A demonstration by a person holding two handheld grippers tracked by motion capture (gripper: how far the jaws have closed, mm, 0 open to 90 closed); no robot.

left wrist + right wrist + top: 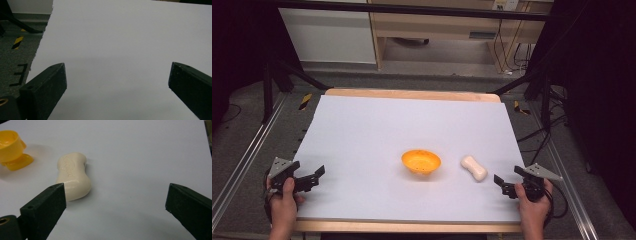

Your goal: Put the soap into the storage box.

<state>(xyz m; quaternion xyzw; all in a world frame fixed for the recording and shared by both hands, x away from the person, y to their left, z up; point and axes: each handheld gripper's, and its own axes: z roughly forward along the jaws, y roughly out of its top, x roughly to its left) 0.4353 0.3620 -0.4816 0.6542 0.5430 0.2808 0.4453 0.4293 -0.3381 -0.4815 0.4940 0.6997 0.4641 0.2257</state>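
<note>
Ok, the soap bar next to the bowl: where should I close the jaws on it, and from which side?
Probably at the narrow waist of the soap bar, jaws across its width. It lies flat on the white table, pinched in the middle with rounded ends that could slip. Come from above with the right gripper, open and nearest; the orange bowl stands apart on the far side, so there is room.

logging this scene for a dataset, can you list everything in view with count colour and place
bowl: 1, orange, middle of the sheet
soap bar: 1, cream, lying just right of the bowl, apart from it
sheet: 1, white, covering the table
table: 1, wooden, edge showing at the far side
left gripper: 1, black, near left edge, open, holding nothing
right gripper: 1, black, near right edge, open, pointing toward the soap bar
hands: 2, one on each gripper
</note>
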